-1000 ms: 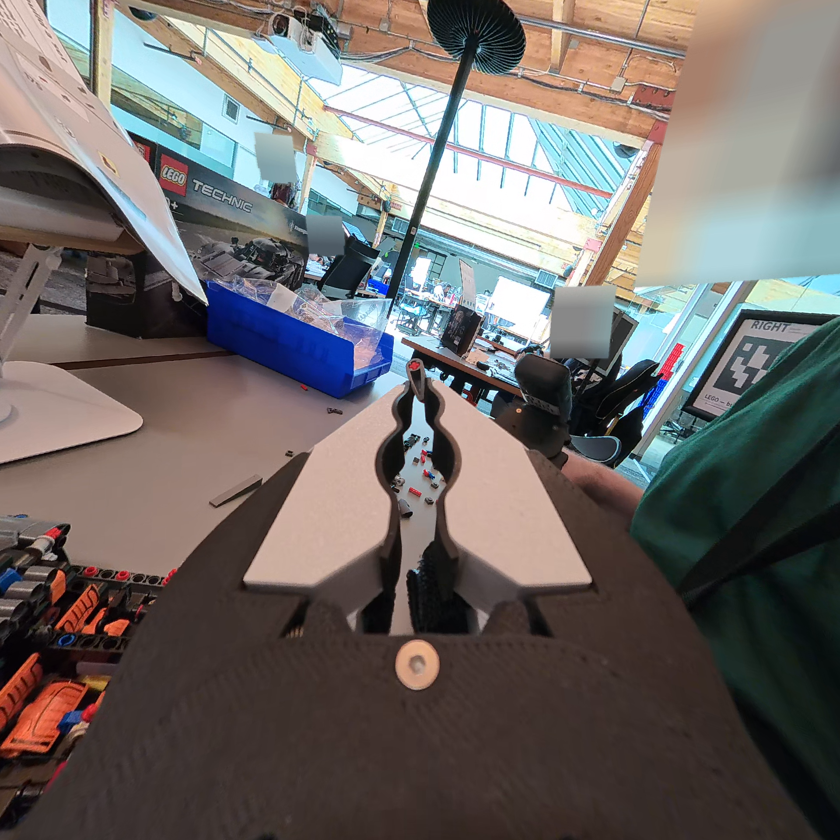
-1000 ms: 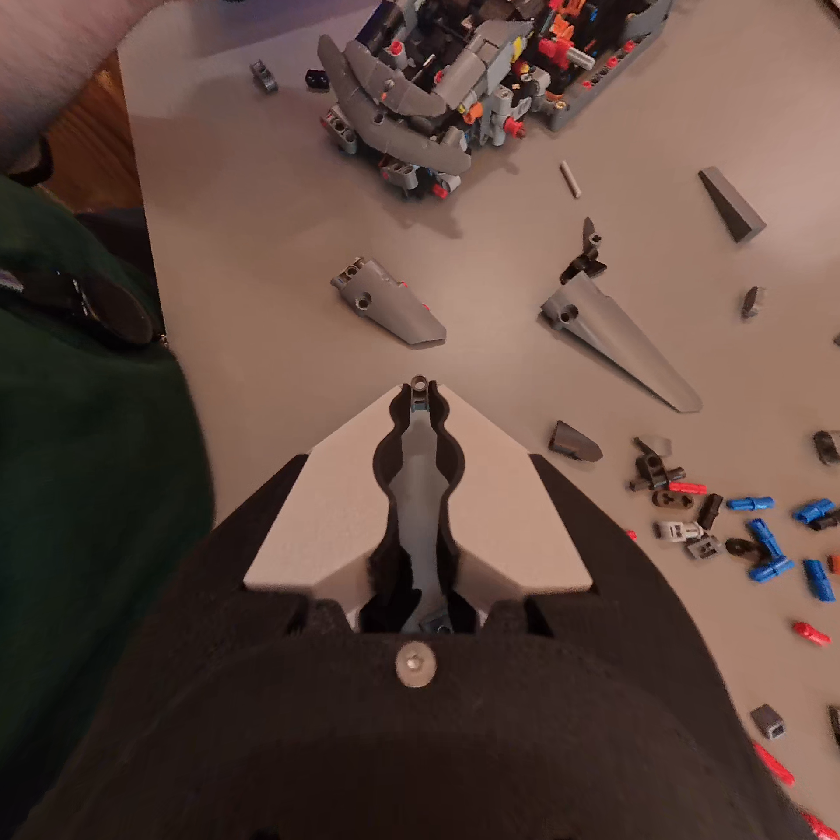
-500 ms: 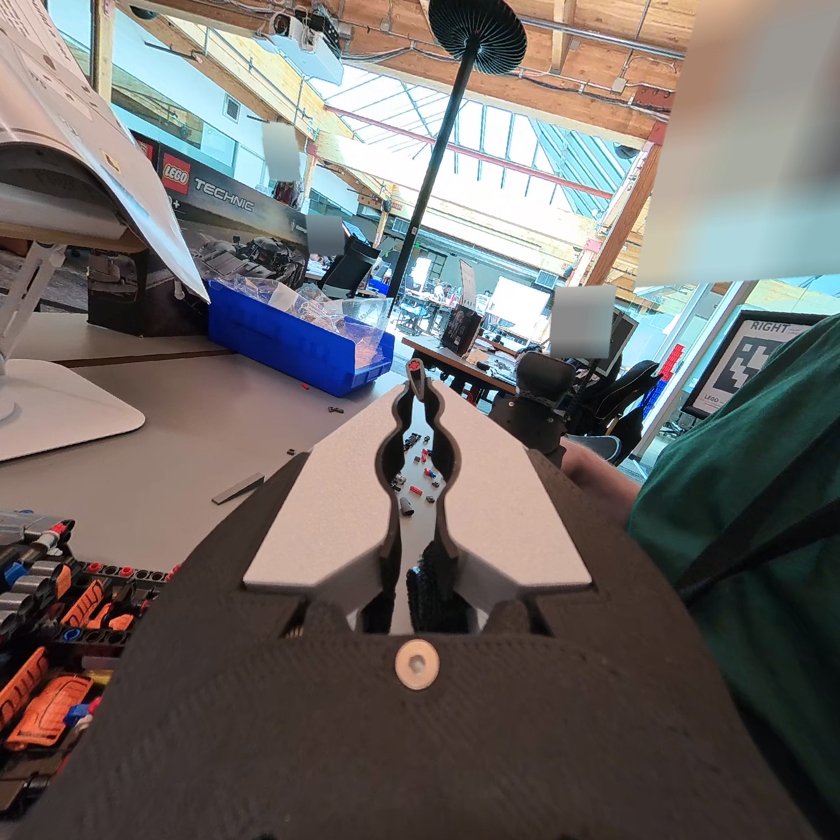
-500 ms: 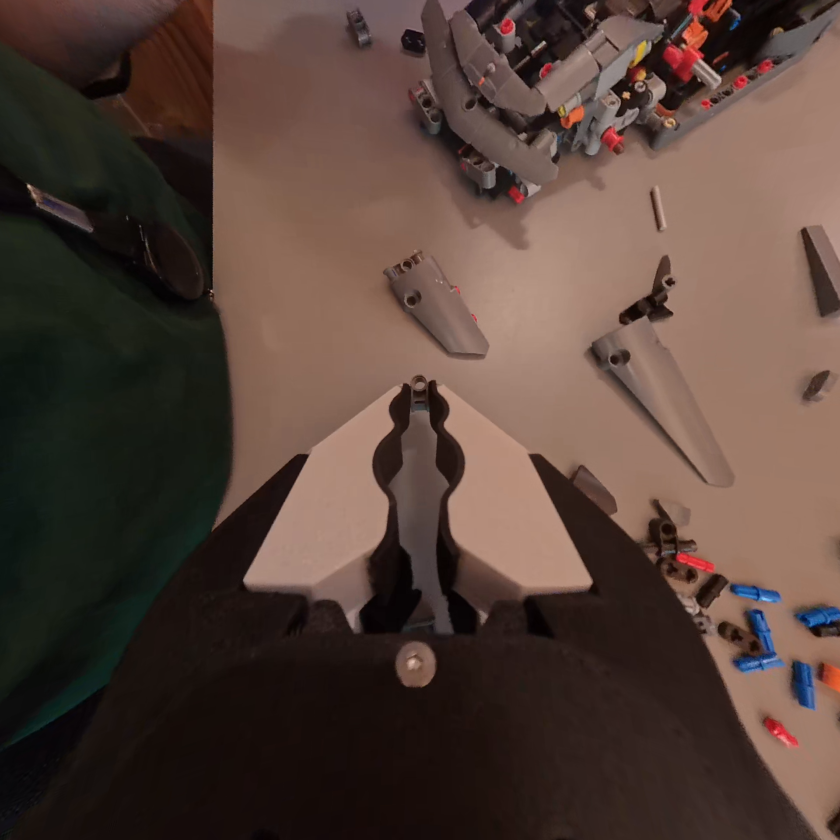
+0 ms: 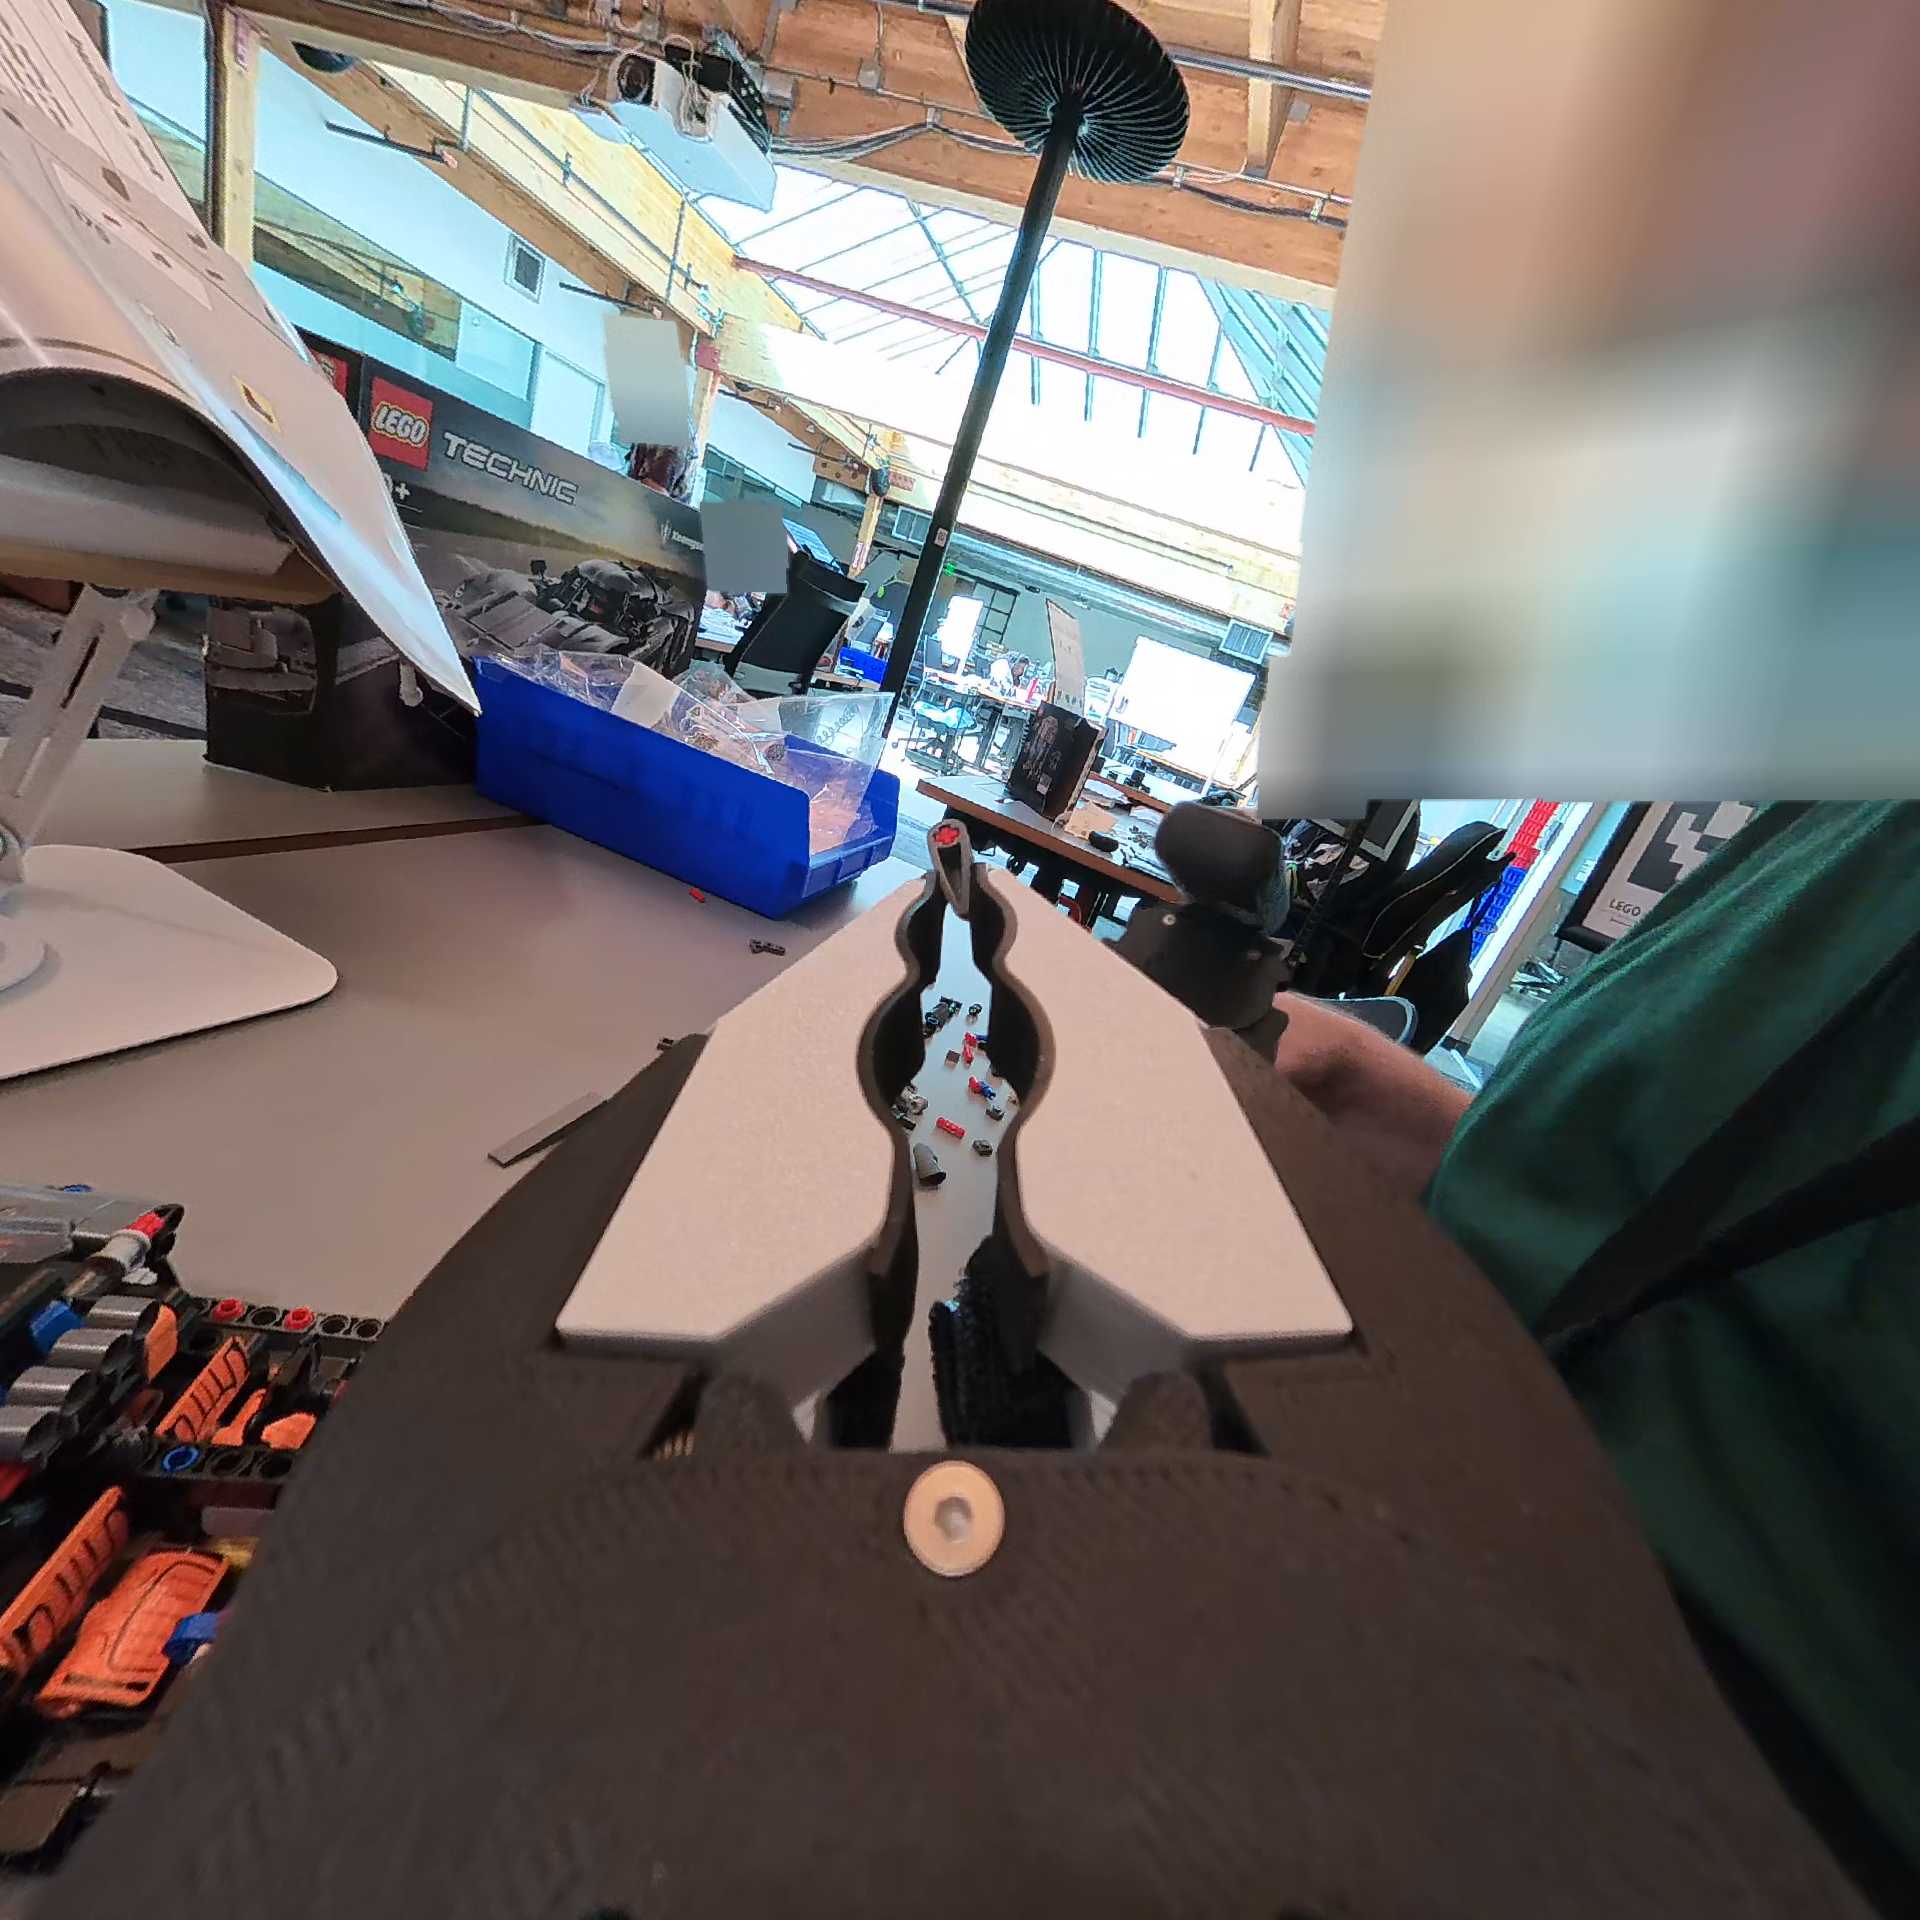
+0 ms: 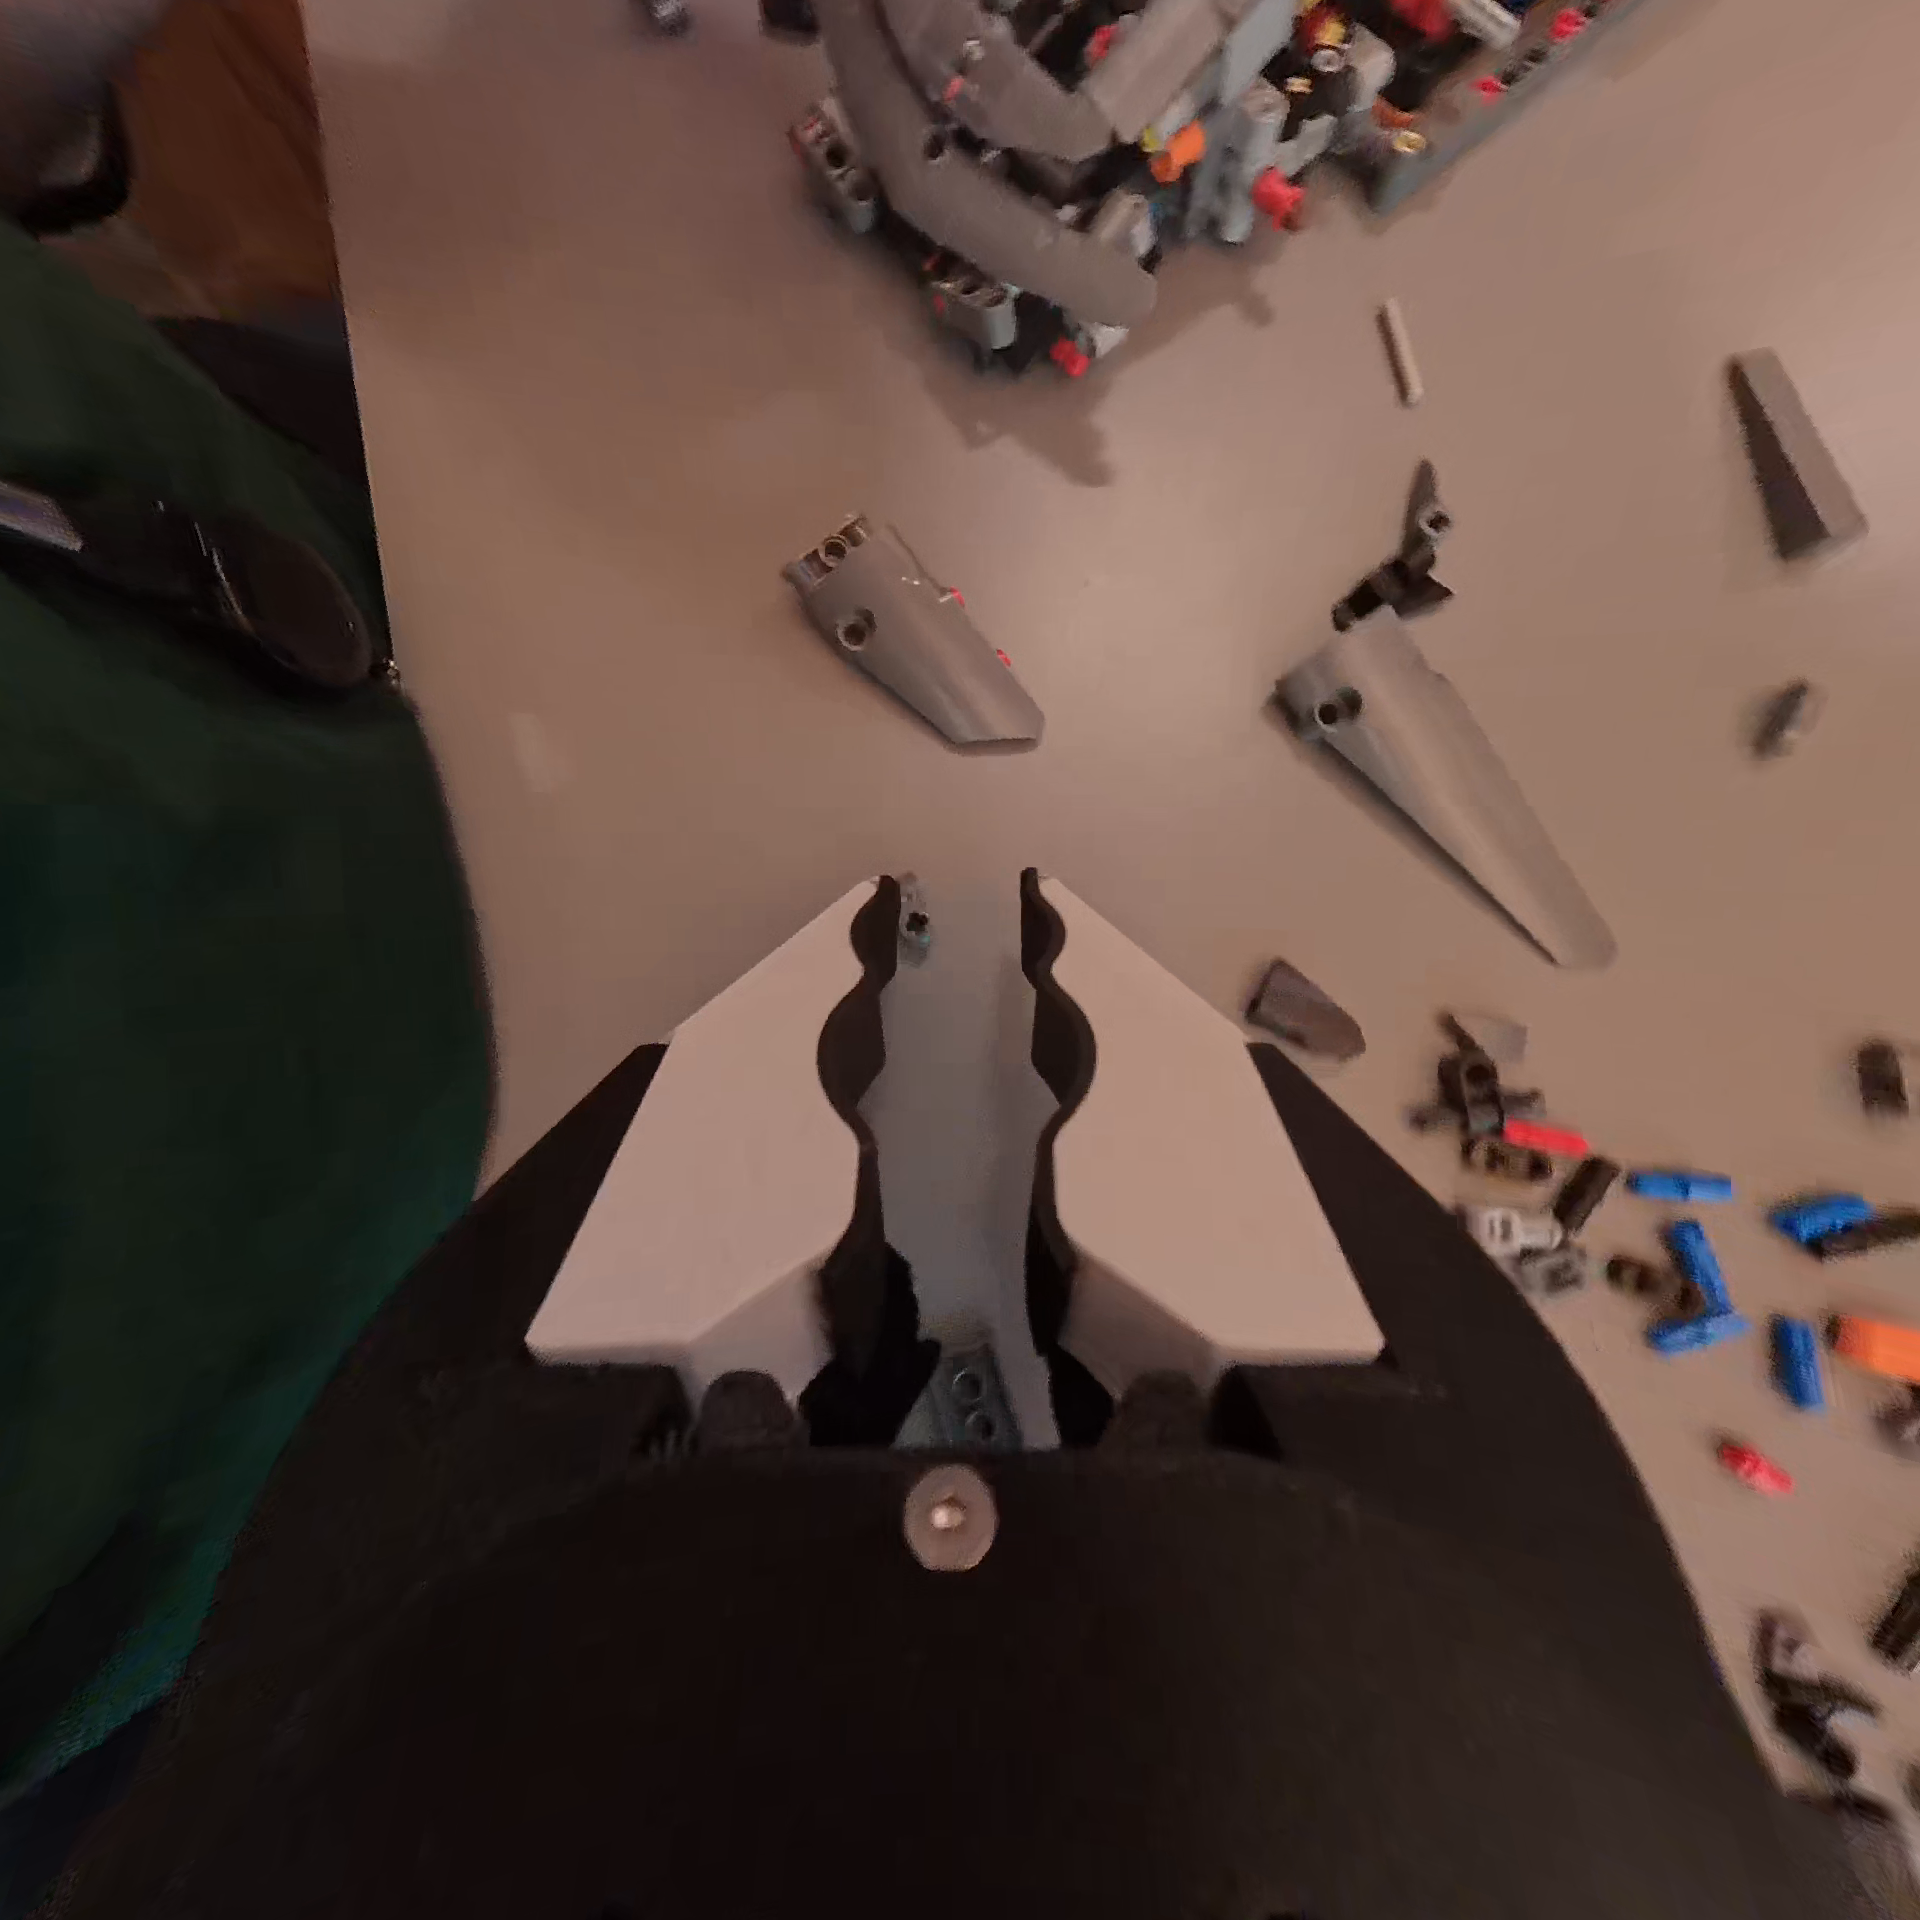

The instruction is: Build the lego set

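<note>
In the left wrist view my left gripper [image 5: 954,883] is shut on a small dark piece with a red end [image 5: 950,854], held up above the table. The partly built model [image 5: 114,1455], black, grey and orange, lies at the lower left. In the right wrist view my right gripper [image 6: 956,899] is open over the grey table [image 6: 644,436]. A small grey connector [image 6: 912,927] sits against its left fingertip; I cannot tell whether it rests there or is falling. The model [image 6: 1039,177] is at the top.
Two grey panels [image 6: 914,649] [image 6: 1439,805] and a dark wedge [image 6: 1787,468] lie ahead of the right gripper. Loose blue, red and black pins [image 6: 1683,1247] are scattered at the right. A blue bin [image 5: 675,795], the set's box [image 5: 520,540] and a booklet stand [image 5: 135,966] are at the back. The gap from one gripper's tips to the other's is roughly 20 cm. To reach the partly built model [image 5: 114,1455] in a straight line is about 20 cm for my left fingers, about 25 cm for my right.
My right gripper has opened and no longer grips the small grey connector. It has also moved on over the table. The left gripper has held still with its piece.
</note>
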Tool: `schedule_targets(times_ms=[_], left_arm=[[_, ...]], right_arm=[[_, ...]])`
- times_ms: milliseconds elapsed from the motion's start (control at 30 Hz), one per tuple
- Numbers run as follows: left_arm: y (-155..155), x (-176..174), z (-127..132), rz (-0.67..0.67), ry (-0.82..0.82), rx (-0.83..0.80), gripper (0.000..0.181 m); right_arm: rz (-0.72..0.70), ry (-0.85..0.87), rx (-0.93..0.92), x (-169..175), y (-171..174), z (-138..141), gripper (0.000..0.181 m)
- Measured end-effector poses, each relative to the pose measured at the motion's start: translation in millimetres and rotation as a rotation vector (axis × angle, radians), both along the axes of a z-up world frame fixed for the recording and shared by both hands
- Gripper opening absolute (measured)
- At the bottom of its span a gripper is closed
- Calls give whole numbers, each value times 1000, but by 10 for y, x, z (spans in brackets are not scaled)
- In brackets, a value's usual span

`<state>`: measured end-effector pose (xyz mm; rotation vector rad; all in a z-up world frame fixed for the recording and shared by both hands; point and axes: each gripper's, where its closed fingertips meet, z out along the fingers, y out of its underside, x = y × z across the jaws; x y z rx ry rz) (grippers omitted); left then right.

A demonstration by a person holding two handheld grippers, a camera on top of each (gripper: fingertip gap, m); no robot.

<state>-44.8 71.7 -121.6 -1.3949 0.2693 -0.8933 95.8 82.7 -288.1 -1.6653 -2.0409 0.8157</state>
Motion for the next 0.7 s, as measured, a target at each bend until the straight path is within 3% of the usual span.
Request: schedule_targets(times_ms=[33, 333, 500, 700], left_arm=[[-6, -4, -3, 1, 2, 2, 2], [-12, -2, -40, -29, -28, 7, 2], [-53, -13, -25, -29, -35, 18, 2], [-115, -58, -32, -17, -40, 21, 2]], right_arm=[[-39, 7, -11, 37, 0, 9, 22], [-278, 29, -121, 206, -207, -60, 21], [-320, -21, -100, 153, -204, -148, 23], [-272, 53, -143, -175, -205, -156, 28]])
